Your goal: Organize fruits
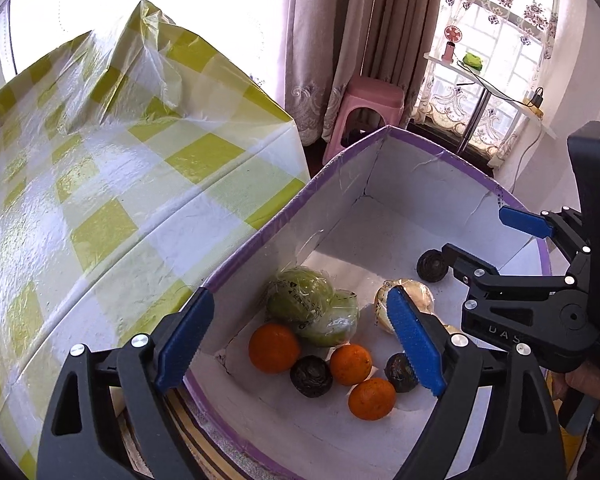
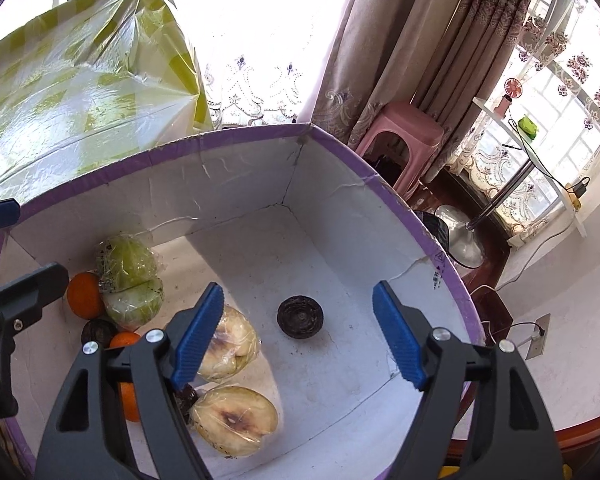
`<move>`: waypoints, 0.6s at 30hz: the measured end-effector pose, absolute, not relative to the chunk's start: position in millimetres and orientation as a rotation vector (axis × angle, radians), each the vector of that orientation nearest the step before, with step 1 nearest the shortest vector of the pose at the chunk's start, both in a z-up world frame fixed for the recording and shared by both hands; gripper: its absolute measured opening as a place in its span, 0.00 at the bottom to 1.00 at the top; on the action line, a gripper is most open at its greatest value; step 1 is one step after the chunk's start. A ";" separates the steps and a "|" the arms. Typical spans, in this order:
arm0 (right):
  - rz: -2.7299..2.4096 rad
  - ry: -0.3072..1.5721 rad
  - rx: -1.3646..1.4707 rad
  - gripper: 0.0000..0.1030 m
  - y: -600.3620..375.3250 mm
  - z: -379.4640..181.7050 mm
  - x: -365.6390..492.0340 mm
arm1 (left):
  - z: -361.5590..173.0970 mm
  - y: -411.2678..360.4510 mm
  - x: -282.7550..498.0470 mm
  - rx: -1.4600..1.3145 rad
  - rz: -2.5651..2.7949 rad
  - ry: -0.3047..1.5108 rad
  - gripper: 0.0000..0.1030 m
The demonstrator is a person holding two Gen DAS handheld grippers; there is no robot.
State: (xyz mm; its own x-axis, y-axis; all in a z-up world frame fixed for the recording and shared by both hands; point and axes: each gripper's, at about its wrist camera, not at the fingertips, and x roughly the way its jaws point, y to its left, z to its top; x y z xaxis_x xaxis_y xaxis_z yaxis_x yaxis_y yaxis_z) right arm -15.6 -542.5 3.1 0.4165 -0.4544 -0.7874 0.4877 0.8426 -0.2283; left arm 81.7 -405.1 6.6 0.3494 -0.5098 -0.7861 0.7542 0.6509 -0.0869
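Observation:
A white box with a purple rim [image 1: 440,152] [image 2: 260,134] holds the fruit. In the left wrist view I see three oranges [image 1: 274,347], two wrapped green halves [image 1: 300,294], dark round fruits [image 1: 311,376] and a pale wrapped piece [image 1: 418,300]. My left gripper [image 1: 300,294] hangs open above this pile, holding nothing. My right gripper [image 2: 299,288] is open over the box's other end, above a lone dark fruit [image 2: 300,316], beside two pale cut halves [image 2: 236,420]. Each gripper shows in the other's view: the right gripper [image 1: 476,232], the left gripper [image 2: 40,238].
A table under a yellow-green checked plastic cloth [image 1: 120,180] [image 2: 60,100] stands left of the box. Behind are a pink stool [image 1: 364,116] [image 2: 400,136], curtains, and a white side table [image 1: 480,76] on a metal stand [image 2: 460,236].

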 end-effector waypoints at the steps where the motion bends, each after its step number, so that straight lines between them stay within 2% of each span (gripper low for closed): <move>1: -0.593 0.970 0.041 0.75 -540.6 5.6 -18.1 | 8.9 -400.0 80.2 0.297 -0.837 0.885 0.83; 12: -0.627 0.941 0.048 0.77 -510.9 27.3 -51.2 | 14.1 -331.3 42.9 0.123 -0.850 0.905 0.86; 18: -0.645 0.934 0.077 0.77 -495.9 28.9 -74.1 | 14.3 -335.0 22.3 0.189 -0.858 0.875 0.89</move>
State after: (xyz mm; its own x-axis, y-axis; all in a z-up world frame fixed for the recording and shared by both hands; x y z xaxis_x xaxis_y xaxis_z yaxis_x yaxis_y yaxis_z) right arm -74.1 -495.9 28.9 0.4226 -0.4824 -0.7673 0.5471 0.8108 -0.2084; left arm 22.3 -335.0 14.3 0.3404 -0.5819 -0.7385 0.7271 0.6609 -0.1856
